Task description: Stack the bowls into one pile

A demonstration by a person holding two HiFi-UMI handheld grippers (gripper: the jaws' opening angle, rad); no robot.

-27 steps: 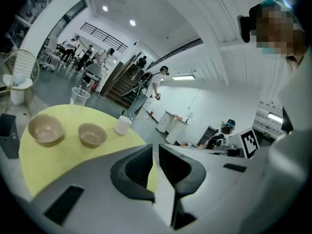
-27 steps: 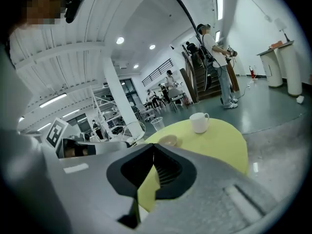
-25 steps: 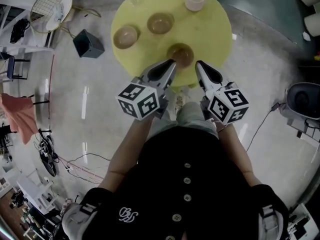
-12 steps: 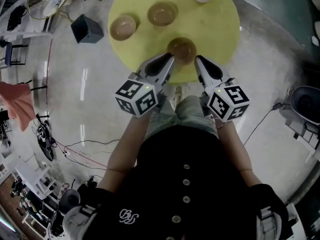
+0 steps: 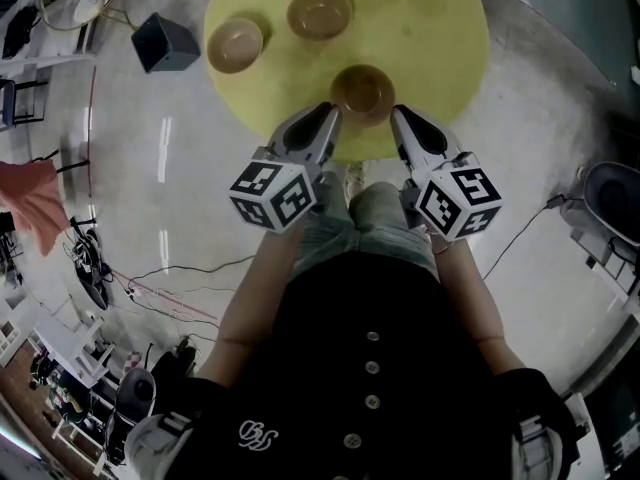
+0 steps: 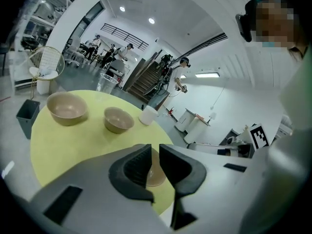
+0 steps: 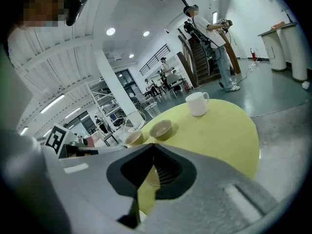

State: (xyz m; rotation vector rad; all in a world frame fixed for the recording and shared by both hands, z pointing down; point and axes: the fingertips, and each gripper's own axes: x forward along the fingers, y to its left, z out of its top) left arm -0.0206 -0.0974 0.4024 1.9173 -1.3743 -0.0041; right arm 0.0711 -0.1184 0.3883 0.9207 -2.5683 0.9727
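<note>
Bright ceiling lights, fisheye edges

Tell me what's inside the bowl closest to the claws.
In the head view the nearest bowl looks empty: only its bare brown inside shows. In the gripper views the left claw and right claw cover most of it, so its bottom cannot be checked there.

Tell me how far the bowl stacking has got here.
Done: nothing. Three tan ceramic bowls sit apart on the round yellow table: the near bowl, the middle bowl and the left bowl. In hand: nothing. The left tongs, slightly apart, and the right tongs, shut, flank the near bowl, both empty. Left: every stacking step.
</note>
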